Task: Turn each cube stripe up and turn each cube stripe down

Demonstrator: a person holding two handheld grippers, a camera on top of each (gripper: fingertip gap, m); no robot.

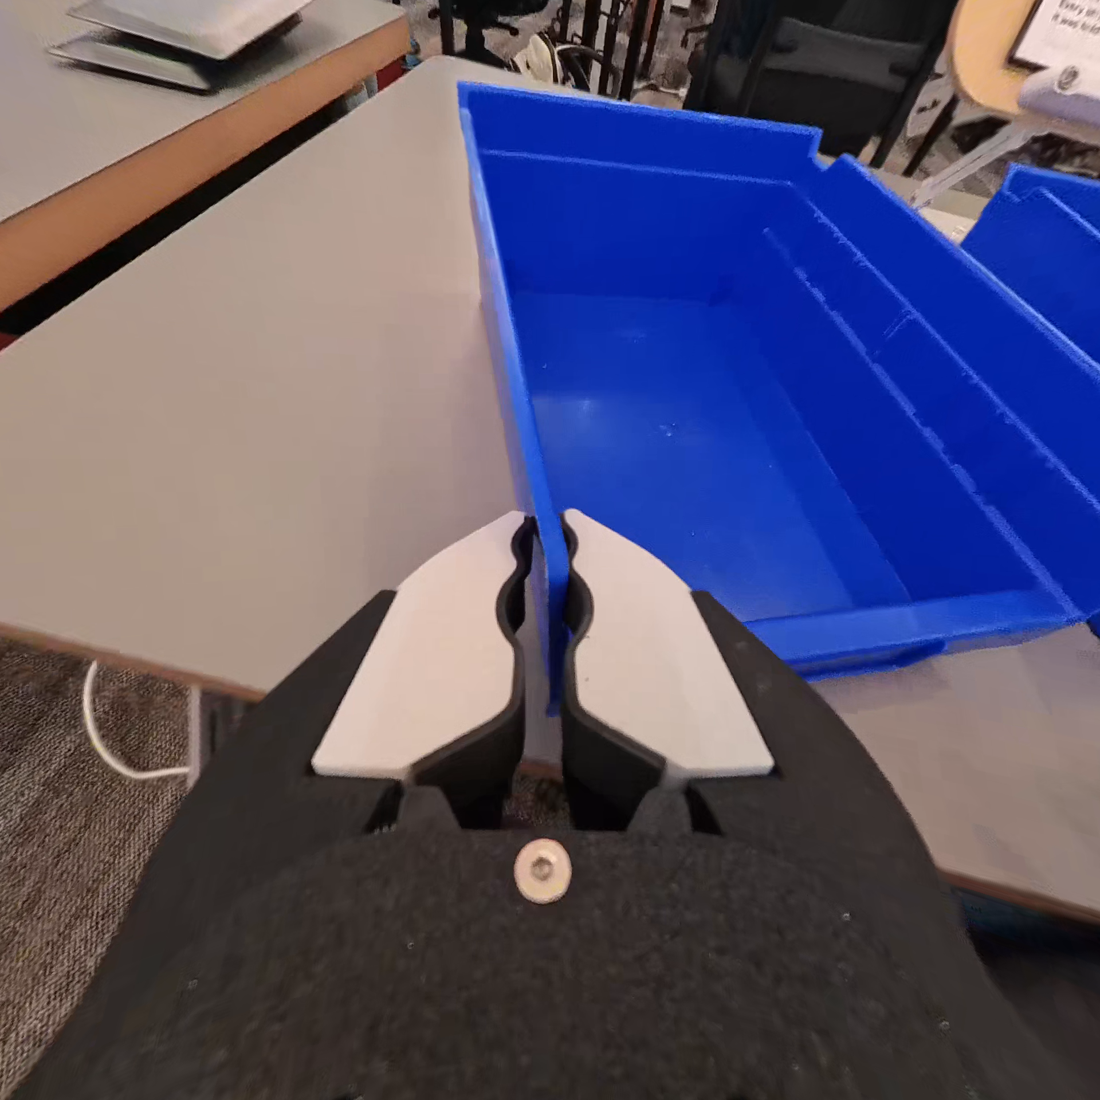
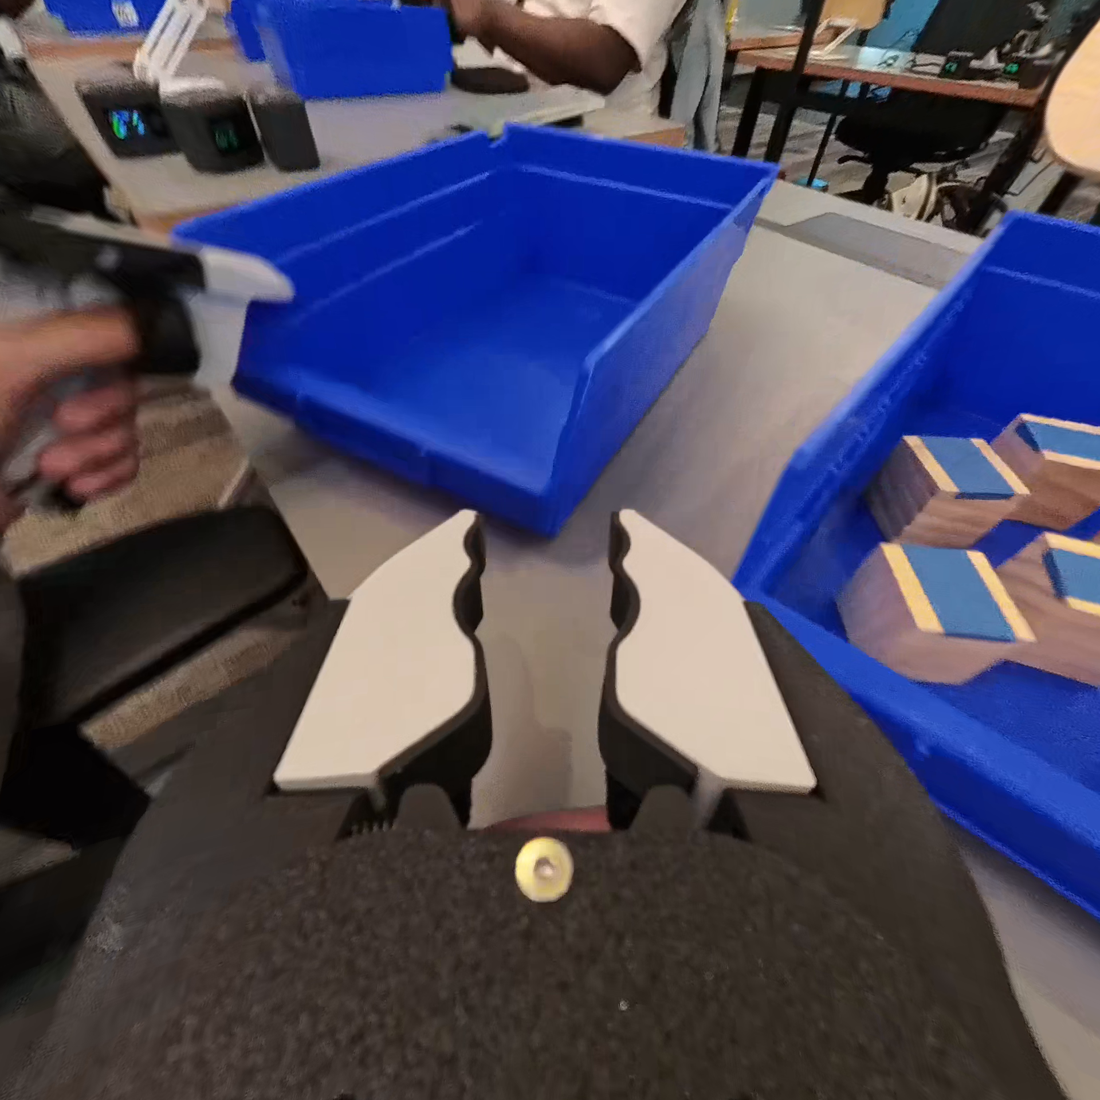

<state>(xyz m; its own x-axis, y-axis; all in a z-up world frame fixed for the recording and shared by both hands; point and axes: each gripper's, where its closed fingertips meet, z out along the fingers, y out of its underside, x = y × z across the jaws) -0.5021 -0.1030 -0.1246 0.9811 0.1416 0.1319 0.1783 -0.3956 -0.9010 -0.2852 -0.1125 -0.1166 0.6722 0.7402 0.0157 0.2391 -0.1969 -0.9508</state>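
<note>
It looked like an office or a lab work room. Grey tables with brown edges stood close together on a speckled carpet. A white cable lay on that carpet. Black chairs stood at the back. Blue plastic bins sat on the tables, like the ones used for sorting parts. Small black boxes with glowing green screens stood in a row on one table. Another person worked at a table farther off.
</note>
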